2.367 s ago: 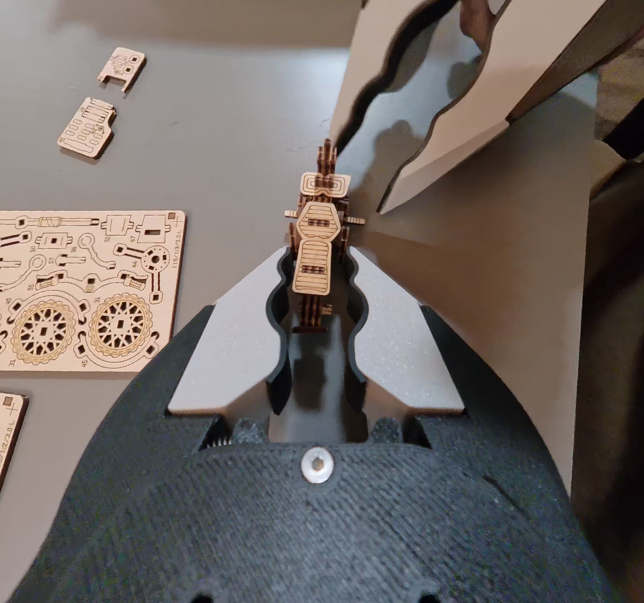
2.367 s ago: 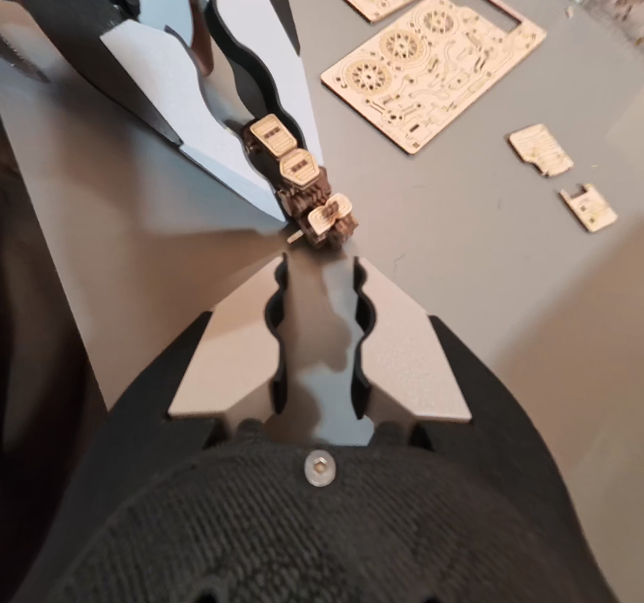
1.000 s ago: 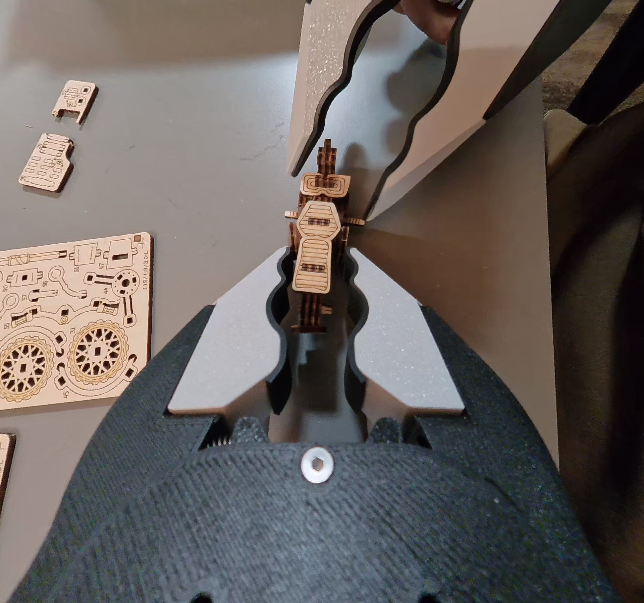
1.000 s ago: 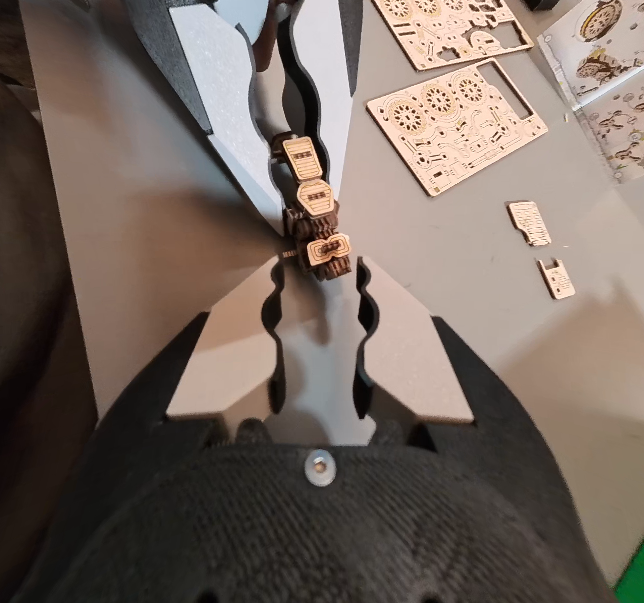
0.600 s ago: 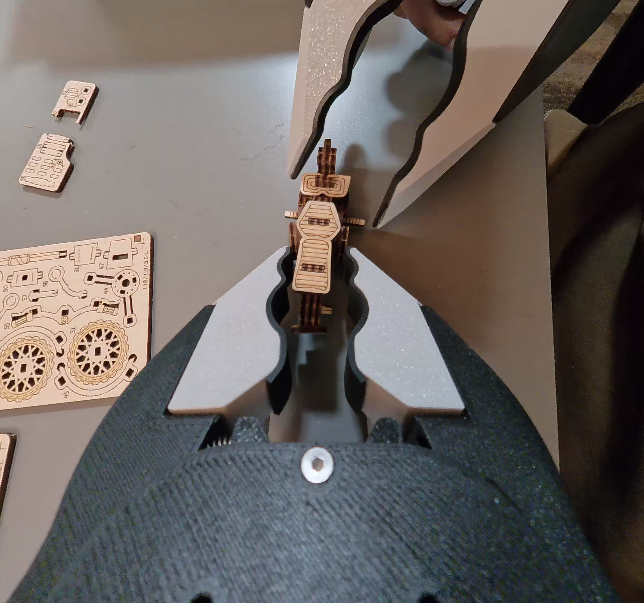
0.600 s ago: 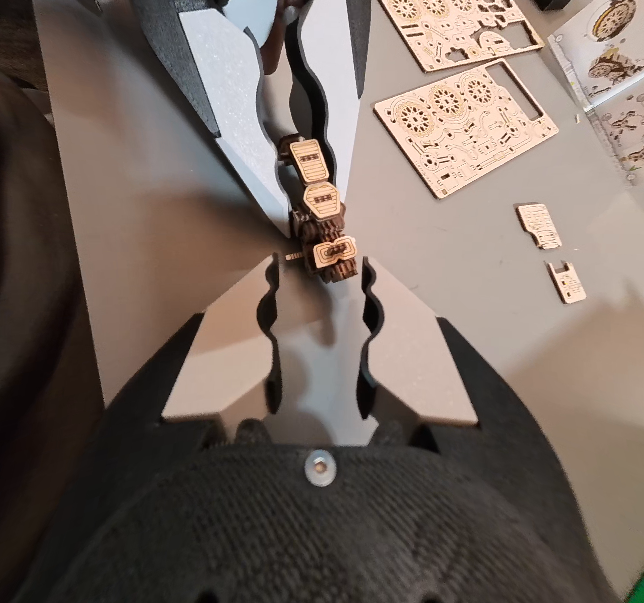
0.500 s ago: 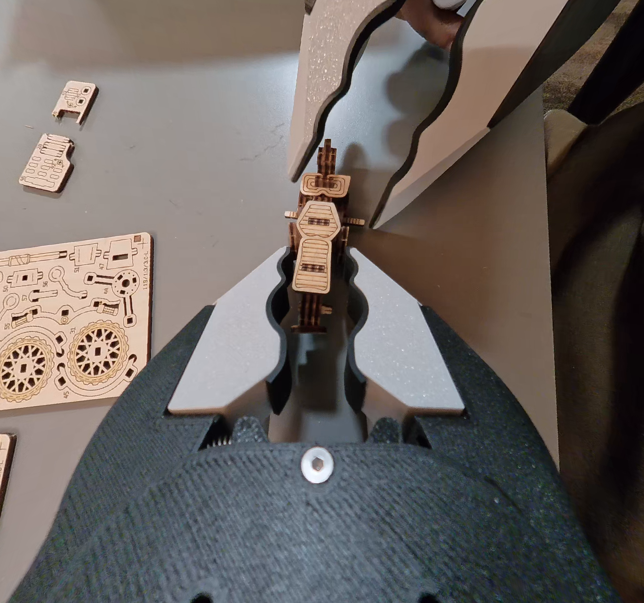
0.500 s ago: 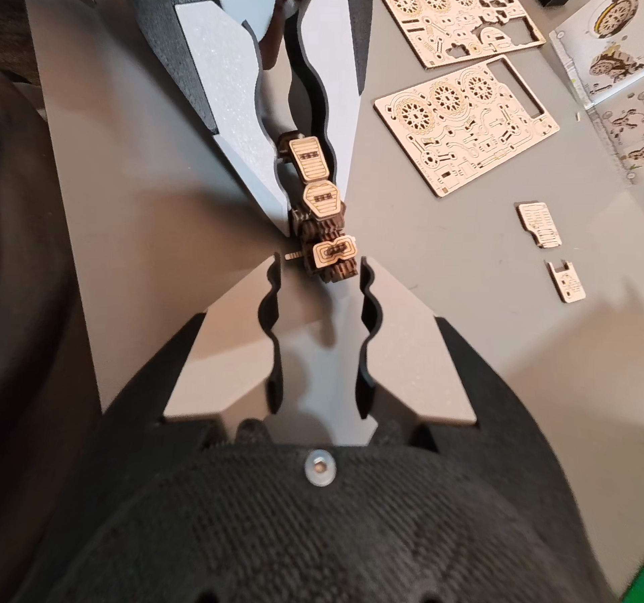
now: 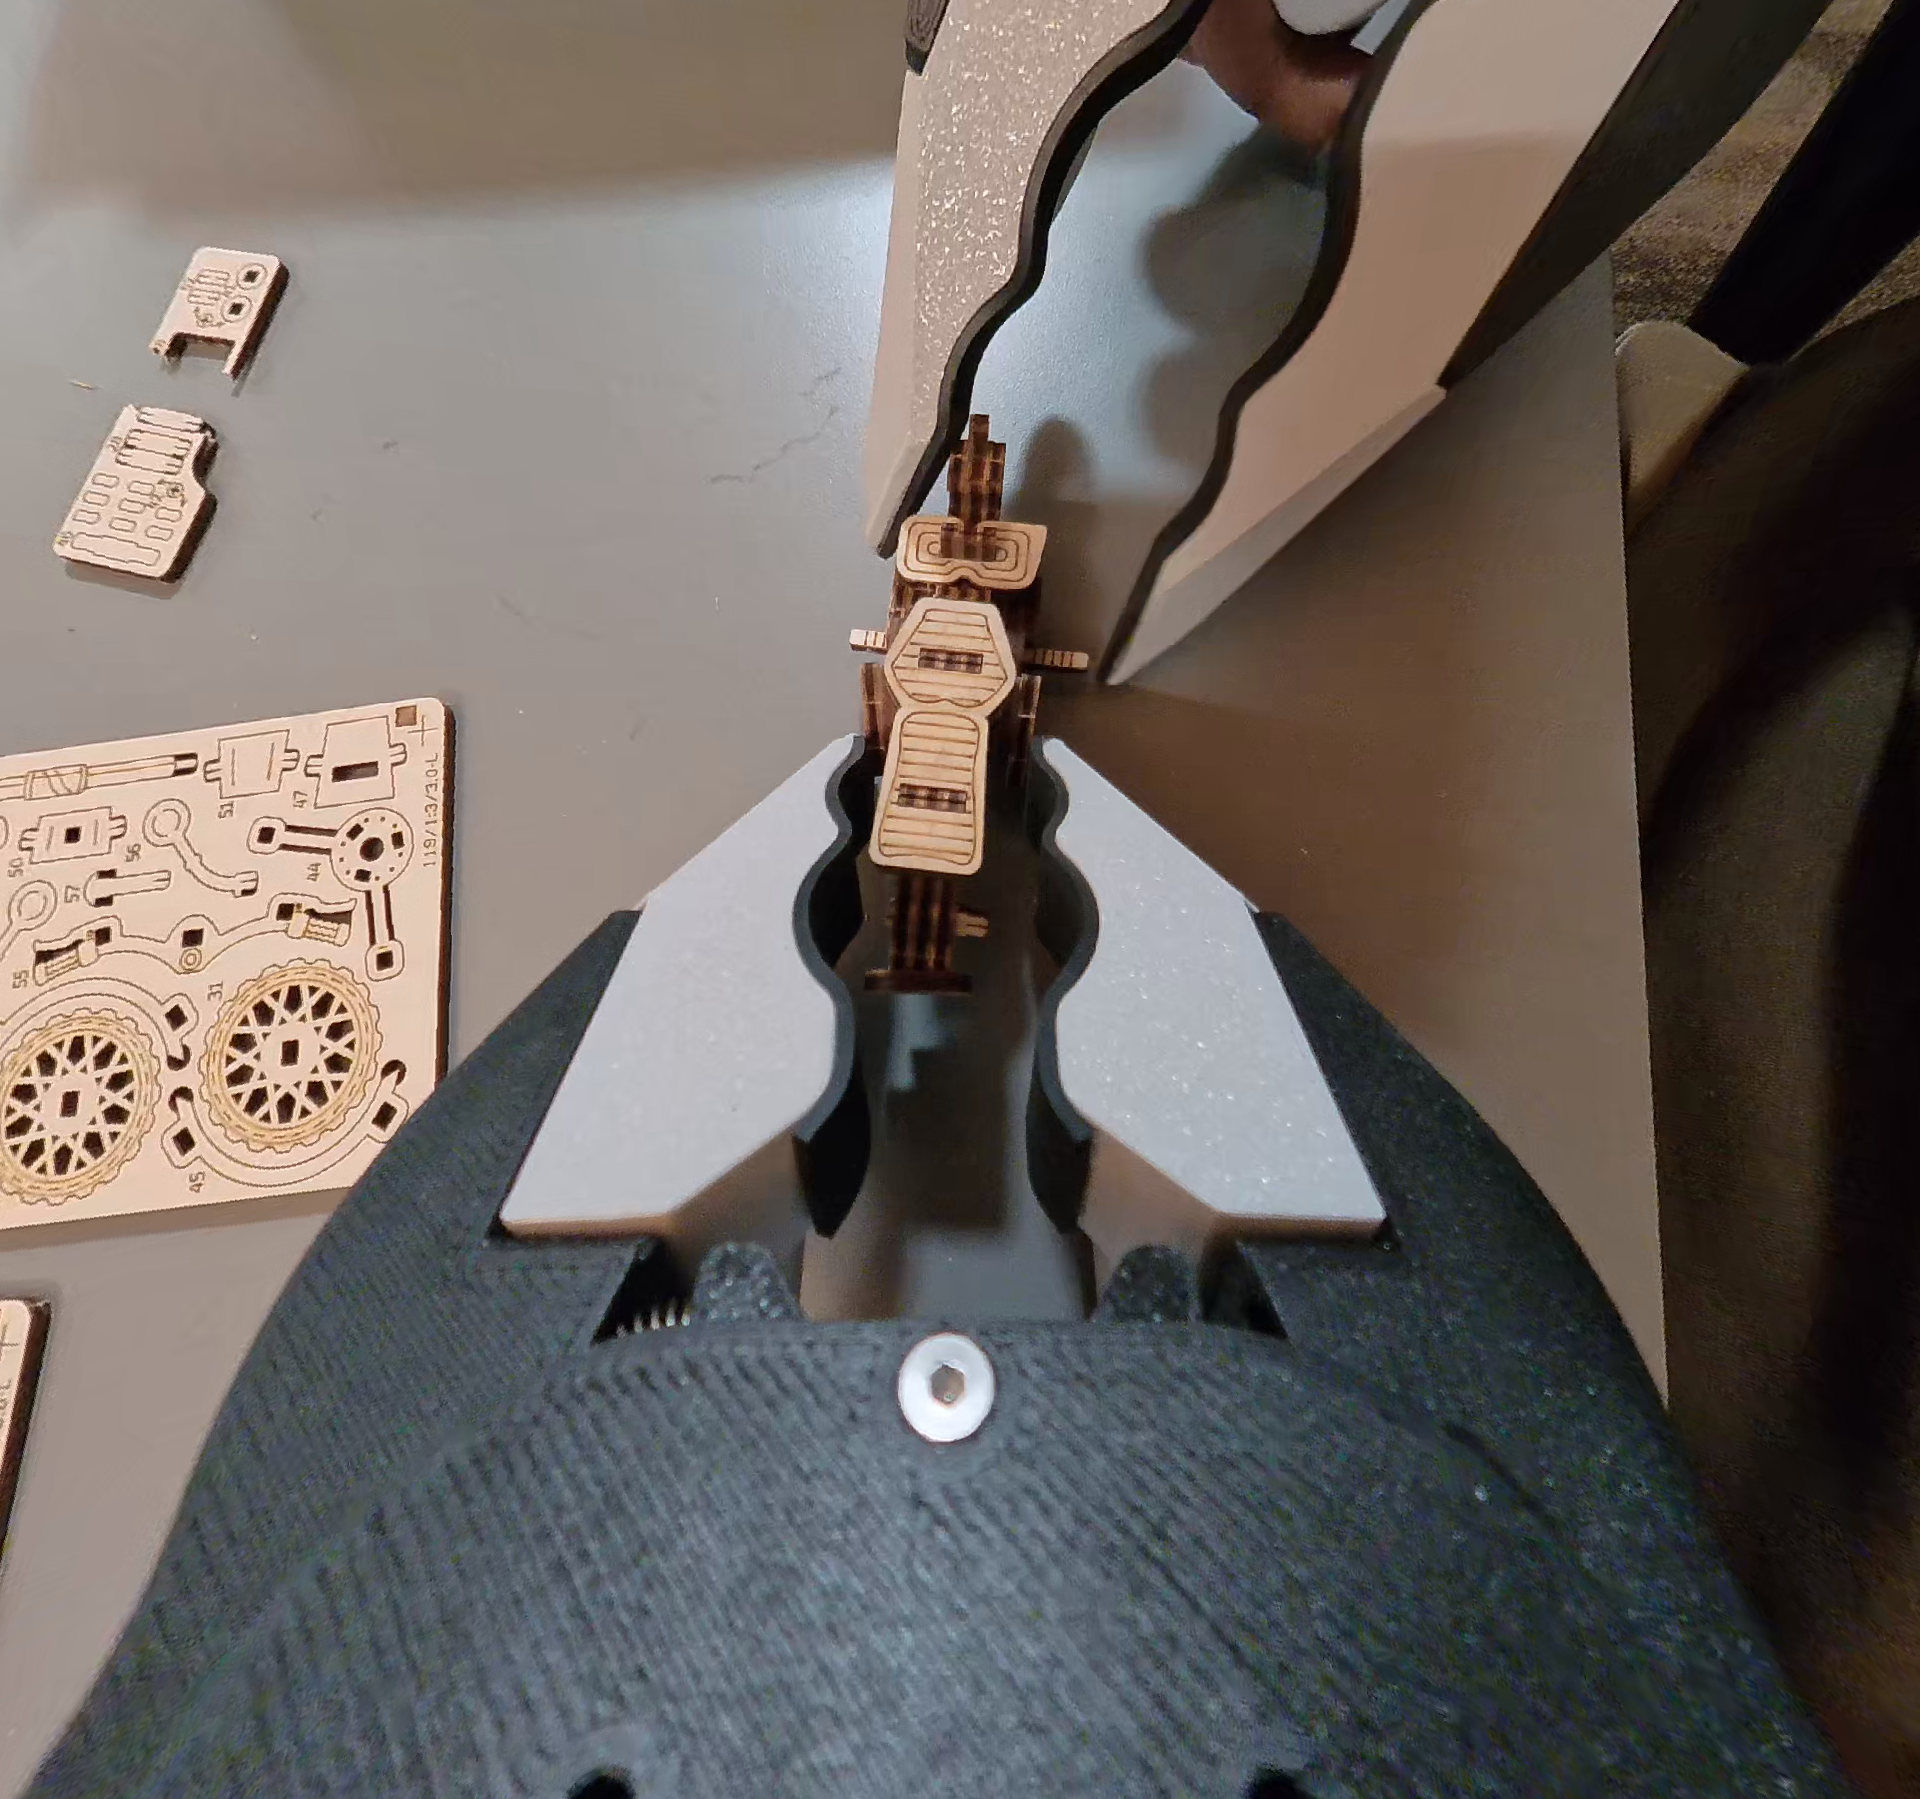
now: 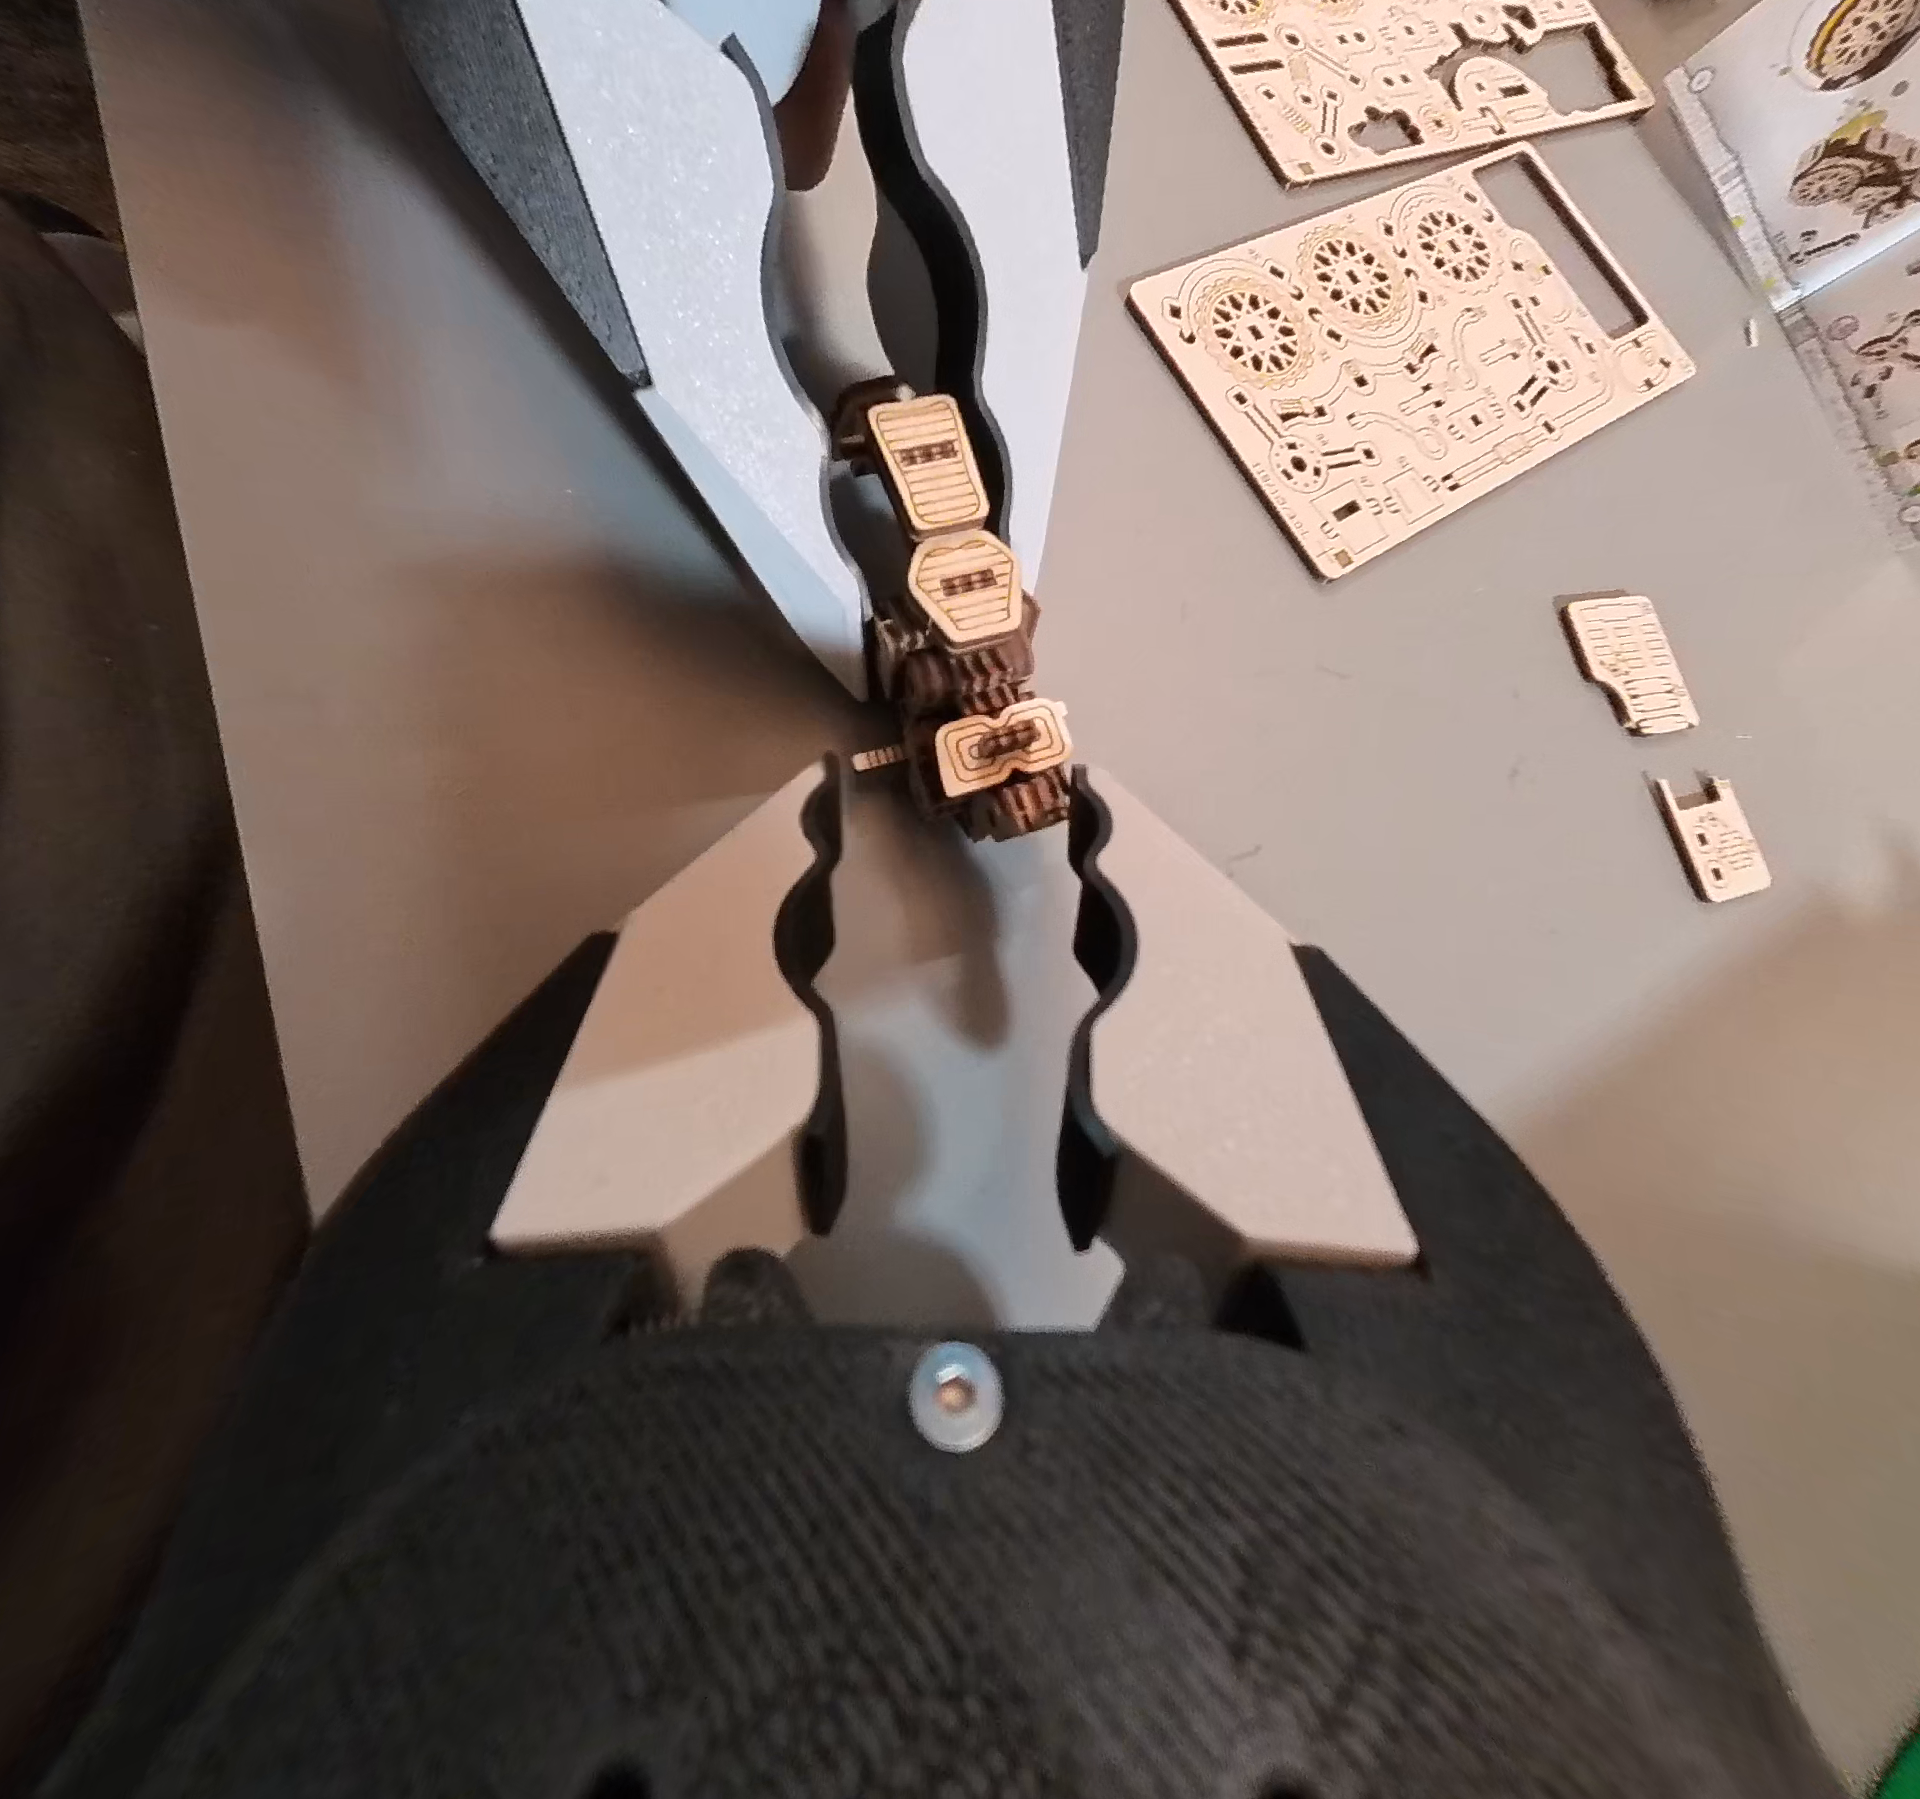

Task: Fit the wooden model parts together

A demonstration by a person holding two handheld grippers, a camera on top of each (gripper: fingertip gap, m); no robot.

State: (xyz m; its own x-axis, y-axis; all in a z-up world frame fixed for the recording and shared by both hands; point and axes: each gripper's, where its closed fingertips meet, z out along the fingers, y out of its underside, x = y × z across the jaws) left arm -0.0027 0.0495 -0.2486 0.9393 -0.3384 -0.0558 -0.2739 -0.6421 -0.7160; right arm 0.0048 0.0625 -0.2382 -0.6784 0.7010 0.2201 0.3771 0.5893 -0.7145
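A small part-built wooden model (image 9: 940,710) with pale seat plates on a dark layered body stands lengthwise over the grey table (image 9: 582,191). My left gripper (image 9: 945,752) is shut on its rear half. The model's front end sticks out beyond the fingertips. My right gripper (image 10: 954,778) is open, facing the left one. Its fingertips (image 10: 1086,793) flank the model's front end (image 10: 997,757), and the right tip is at or very near the wood. In the left wrist view the right gripper (image 9: 997,606) comes in from above.
A wooden parts sheet (image 9: 208,970) lies left of the model, also in the right wrist view (image 10: 1403,378), with a second sheet (image 10: 1382,14) behind it. Two small loose pieces (image 9: 135,502) (image 9: 218,305) lie farther off. An instruction booklet (image 10: 1829,87) lies far right. The table edge (image 9: 1631,814) is close. My left and right fingertips are right by each other.
My right gripper has come in from off to the side and lined up with the model, its open tips now around the front end. My left gripper keeps its hold.
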